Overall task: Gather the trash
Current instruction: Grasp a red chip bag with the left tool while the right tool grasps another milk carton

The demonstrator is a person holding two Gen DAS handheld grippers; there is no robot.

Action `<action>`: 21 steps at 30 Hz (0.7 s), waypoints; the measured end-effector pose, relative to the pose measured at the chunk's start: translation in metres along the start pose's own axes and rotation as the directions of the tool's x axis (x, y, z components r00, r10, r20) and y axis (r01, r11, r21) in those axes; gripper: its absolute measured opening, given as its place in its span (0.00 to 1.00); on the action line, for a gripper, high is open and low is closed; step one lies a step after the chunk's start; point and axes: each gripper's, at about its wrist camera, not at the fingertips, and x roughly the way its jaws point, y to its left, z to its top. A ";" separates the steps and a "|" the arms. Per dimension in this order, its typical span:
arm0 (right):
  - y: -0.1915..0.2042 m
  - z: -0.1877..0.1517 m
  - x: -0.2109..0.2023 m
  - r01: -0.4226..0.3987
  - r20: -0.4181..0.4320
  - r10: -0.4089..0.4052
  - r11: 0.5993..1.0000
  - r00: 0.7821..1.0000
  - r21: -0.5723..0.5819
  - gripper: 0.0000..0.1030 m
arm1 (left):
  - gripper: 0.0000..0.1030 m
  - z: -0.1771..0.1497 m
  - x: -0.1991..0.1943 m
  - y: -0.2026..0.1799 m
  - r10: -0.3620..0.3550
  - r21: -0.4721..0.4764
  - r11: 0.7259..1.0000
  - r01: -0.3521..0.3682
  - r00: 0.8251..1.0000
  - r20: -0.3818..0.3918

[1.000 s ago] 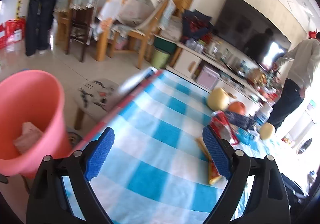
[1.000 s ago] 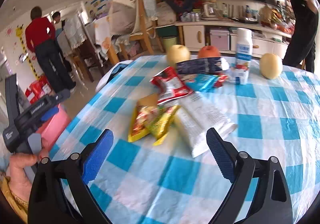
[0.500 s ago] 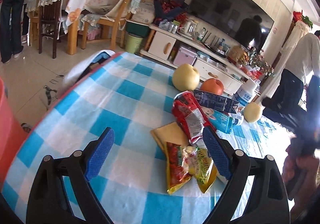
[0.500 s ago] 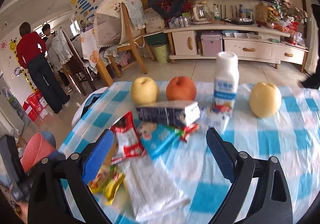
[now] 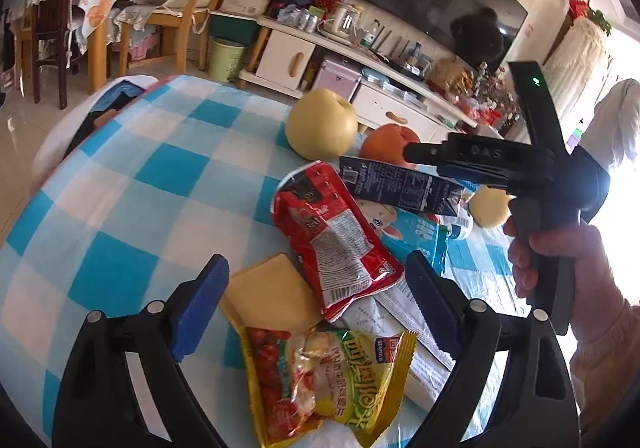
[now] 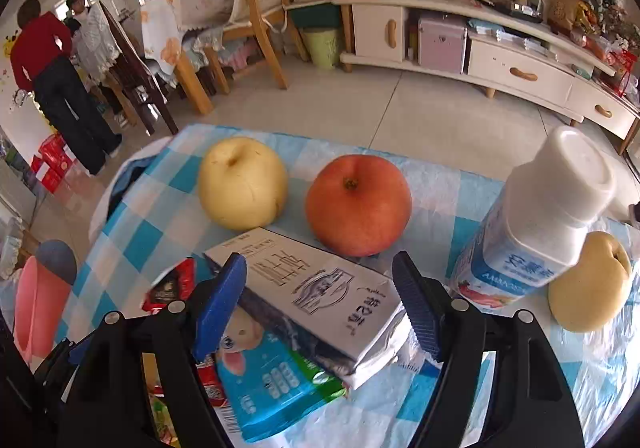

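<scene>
The table (image 5: 120,184), covered in a blue-and-white checked cloth, carries a loose heap of trash. The left gripper (image 5: 316,300) hangs spread wide above the near end of that heap, its blue pads clear of everything: under it lie a yellow snack packet (image 5: 328,380), a plain yellow wrapper (image 5: 272,296) and a red snack packet (image 5: 336,232) overlapping a white wrapper (image 5: 384,316). Further along, the right gripper (image 6: 320,300) straddles a dark milk carton (image 6: 316,296) lying on its side on a blue wet-wipe pack (image 6: 264,380); its jaws are closing with the carton between them, and the pads do not look pressed against it yet. Just beyond the carton sit a yellow pear (image 6: 242,184) and a red apple (image 6: 358,204), with a white yogurt bottle (image 6: 540,220) and a second pear (image 6: 588,284) to the right. A pink bin (image 6: 36,308) stands on the floor beside the table.
</scene>
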 end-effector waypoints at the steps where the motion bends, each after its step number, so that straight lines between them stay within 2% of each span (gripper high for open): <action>1: -0.002 0.001 0.006 -0.002 -0.020 0.002 1.000 1.000 0.001 0.73 | 0.87 0.000 0.002 -0.001 -0.002 0.004 1.000 0.002 1.000 -0.005; 7: -0.013 0.007 0.024 -0.062 -0.082 0.063 0.998 0.995 0.021 0.74 | 0.86 0.002 0.019 -0.004 -0.009 0.002 1.000 0.009 0.999 -0.037; 9: -0.016 0.007 0.029 -0.096 -0.102 0.098 0.995 0.990 0.026 0.77 | 0.85 0.004 0.025 -0.002 -0.009 -0.013 1.000 0.008 0.999 -0.044; 15: -0.028 0.000 0.034 -0.224 -0.122 0.233 0.971 0.965 0.081 0.77 | 0.71 0.008 0.041 0.000 -0.007 -0.036 0.999 0.004 0.998 -0.066; 17: -0.029 -0.005 0.032 -0.251 -0.115 0.260 0.964 0.959 0.089 0.71 | 0.64 0.010 0.045 -0.001 0.003 -0.027 1.000 -0.005 0.997 -0.074; 21: -0.029 -0.016 0.024 -0.288 -0.106 0.298 0.953 0.949 0.097 0.66 | 0.56 0.009 0.048 -0.002 -0.008 -0.029 1.000 0.005 0.996 -0.088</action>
